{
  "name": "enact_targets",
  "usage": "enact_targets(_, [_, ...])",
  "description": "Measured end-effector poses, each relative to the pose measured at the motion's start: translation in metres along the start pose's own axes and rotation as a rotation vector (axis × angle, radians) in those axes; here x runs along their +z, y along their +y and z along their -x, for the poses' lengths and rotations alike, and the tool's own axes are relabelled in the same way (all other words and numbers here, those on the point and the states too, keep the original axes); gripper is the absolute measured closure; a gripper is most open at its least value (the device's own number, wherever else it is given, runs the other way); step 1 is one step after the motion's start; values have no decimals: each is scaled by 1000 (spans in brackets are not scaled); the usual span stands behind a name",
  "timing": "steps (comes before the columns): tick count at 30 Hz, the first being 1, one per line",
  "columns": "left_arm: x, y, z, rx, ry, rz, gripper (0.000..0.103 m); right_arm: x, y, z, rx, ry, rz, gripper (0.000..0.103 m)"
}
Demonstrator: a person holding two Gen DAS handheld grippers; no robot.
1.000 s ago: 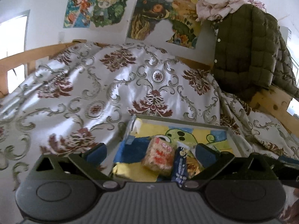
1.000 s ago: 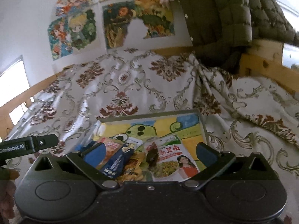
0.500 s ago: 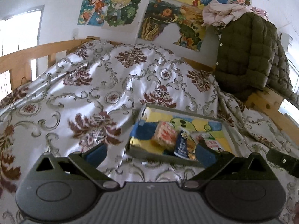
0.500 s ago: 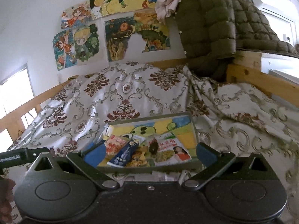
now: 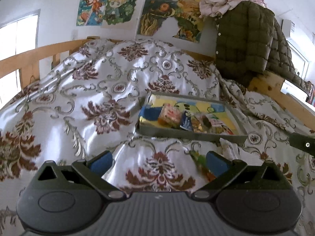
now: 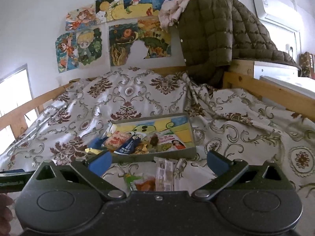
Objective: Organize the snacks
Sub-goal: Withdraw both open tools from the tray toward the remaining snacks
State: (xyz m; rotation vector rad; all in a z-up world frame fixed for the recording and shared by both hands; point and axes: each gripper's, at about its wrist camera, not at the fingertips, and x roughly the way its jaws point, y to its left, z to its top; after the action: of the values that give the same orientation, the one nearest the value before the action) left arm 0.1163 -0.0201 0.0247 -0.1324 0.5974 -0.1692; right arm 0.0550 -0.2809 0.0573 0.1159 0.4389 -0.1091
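A shallow grey tray (image 5: 189, 134) (image 6: 157, 155) with a cartoon-printed bottom lies on the patterned bedspread. It holds several snack packets: an orange-red pack (image 5: 170, 115) (image 6: 116, 140), a dark blue pack (image 5: 186, 122) (image 6: 128, 144) and a white pack with a picture (image 6: 170, 140). Loose on the bedspread in front of the tray lie a green-orange packet (image 6: 140, 182) (image 5: 202, 164) and a pale wrapped bar (image 6: 164, 174). My left gripper (image 5: 158, 162) is open and empty, well short of the tray. My right gripper (image 6: 159, 162) is open, empty, above the loose packets.
The bedspread (image 5: 102, 90) covers a bed with a wooden rail (image 5: 41, 51) on the left and another wooden rail (image 6: 263, 86) on the right. An olive quilted jacket (image 6: 214, 29) hangs over the far right corner. Posters (image 6: 137, 39) cover the wall.
Both grippers have pulled back and away from the tray, which now looks smaller and farther. The loose packets in front of the tray have come into view.
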Motion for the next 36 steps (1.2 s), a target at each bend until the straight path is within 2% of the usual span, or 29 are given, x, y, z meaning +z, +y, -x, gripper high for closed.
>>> enact_targets(4, [-9, 2, 14, 4, -9, 2, 0, -8, 2, 20, -7, -15, 5, 1])
enact_targets(10, [-27, 1, 34, -1, -29, -52, 0, -26, 3, 46, -21, -17, -32, 1])
enact_targets(17, [-39, -1, 43, -3, 9, -75, 0, -43, 1, 64, -38, 14, -71, 1])
enact_targets(20, [-43, -2, 44, 7, 28, -72, 0, -51, 2, 67, -61, 19, -48, 1])
enact_targets(29, [-49, -3, 51, 86, 30, -128, 0, -57, 3, 69, -100, 26, -25, 1])
enact_targets(36, [-46, 3, 52, 149, 21, -117, 0, -58, 0, 64, -144, 58, -33, 1])
